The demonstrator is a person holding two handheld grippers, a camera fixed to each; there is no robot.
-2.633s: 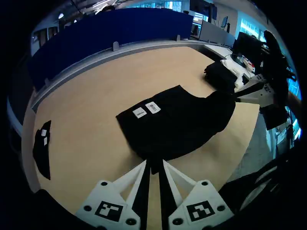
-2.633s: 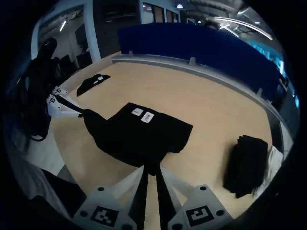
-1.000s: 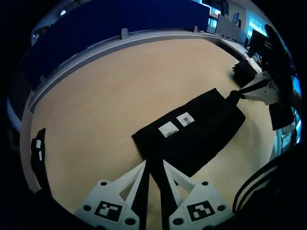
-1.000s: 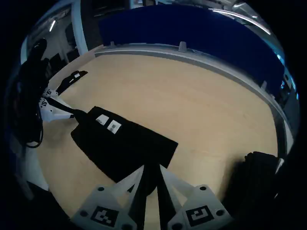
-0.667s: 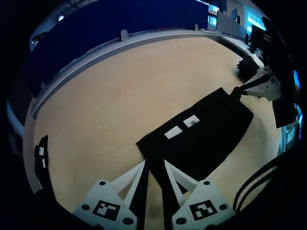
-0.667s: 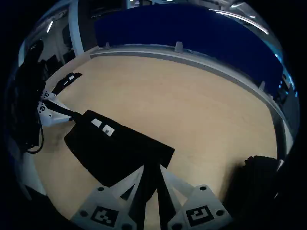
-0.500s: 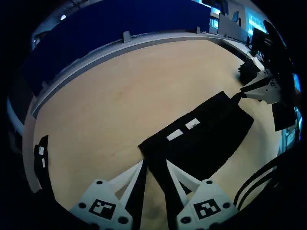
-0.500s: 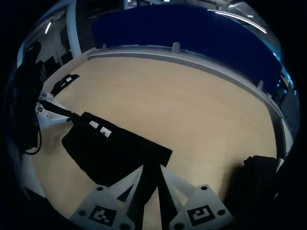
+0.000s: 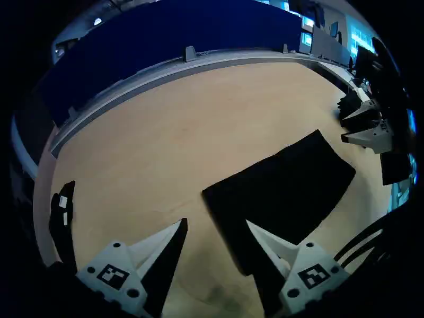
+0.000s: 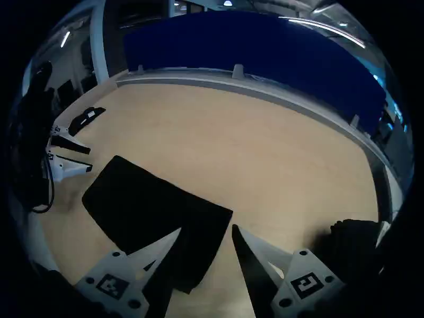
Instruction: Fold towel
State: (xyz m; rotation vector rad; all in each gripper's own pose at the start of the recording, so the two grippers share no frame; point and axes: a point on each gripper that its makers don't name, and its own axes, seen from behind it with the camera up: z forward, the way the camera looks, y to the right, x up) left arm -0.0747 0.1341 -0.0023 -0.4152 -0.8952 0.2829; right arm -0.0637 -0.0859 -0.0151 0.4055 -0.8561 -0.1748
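1 black towel [image 9: 286, 196] flat on table [image 9: 159, 132]; L hand-held gripper [image 9: 215, 221], R hand-held gripper [image 10: 206, 228] both spread wide.

Towel [image 9: 281, 201] x1, stack [image 10: 352, 241] x1, cloth [image 9: 62, 222] x1, grippers [image 9: 215, 222] [image 10: 206, 228] x2.

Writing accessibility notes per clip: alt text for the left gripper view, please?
A black folded towel lies flat on a pale wooden table, its near end between the open fingers of the left gripper. The right gripper, also open, is just beyond the towel's far corner, and a small dark cloth sits at the table's left edge.
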